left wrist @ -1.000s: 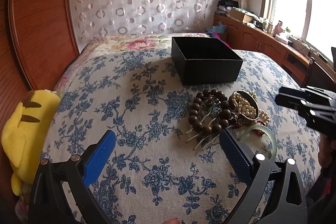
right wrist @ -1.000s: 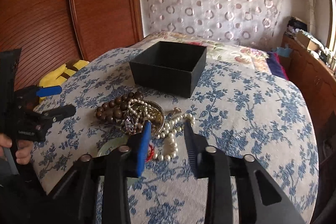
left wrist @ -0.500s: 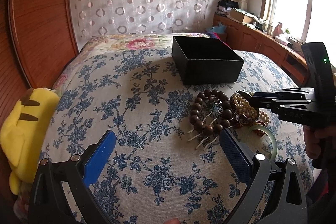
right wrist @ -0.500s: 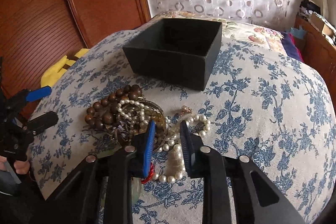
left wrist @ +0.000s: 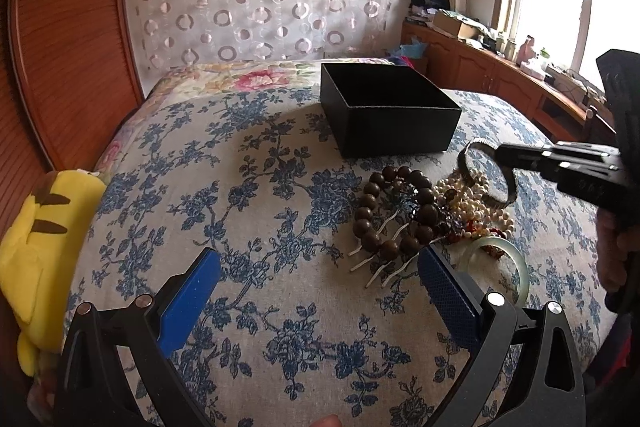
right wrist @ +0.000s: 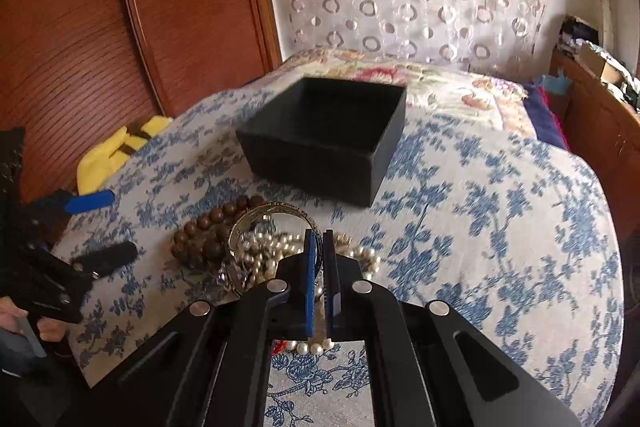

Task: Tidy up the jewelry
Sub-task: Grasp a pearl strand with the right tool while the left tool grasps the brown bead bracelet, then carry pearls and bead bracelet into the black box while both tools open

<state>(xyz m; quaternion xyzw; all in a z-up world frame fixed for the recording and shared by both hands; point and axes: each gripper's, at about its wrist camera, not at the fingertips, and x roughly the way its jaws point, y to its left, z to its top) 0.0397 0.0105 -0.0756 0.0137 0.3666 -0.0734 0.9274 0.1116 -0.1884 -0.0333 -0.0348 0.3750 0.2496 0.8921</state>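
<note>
A pile of jewelry lies on the blue-flowered bedspread [left wrist: 260, 187] in front of an open black box [left wrist: 390, 115] [right wrist: 328, 131]. The pile holds a brown bead bracelet [left wrist: 372, 211] [right wrist: 204, 235], pearls [left wrist: 480, 203] [right wrist: 280, 247], a pale green bangle [left wrist: 516, 259] and a white-pronged comb [left wrist: 380, 263]. My right gripper [right wrist: 319, 239] [left wrist: 500, 151] is closing tight on the rim of a metal bangle [right wrist: 272, 209] [left wrist: 510, 187], which is tilted up over the pearls. My left gripper [left wrist: 320, 263] [right wrist: 100, 227] stands open just short of the beads, with nothing between its fingers.
A yellow plush toy [left wrist: 36, 235] [right wrist: 120, 151] lies at the bed's left edge against the wooden headboard [left wrist: 60, 47]. A wooden cabinet [left wrist: 500, 79] with clutter runs under the window at the right. A patterned curtain hangs behind the bed.
My right gripper has moved forward over the pile and closed its jaws on the metal bangle, tipping it up. The left gripper has stayed still and open.
</note>
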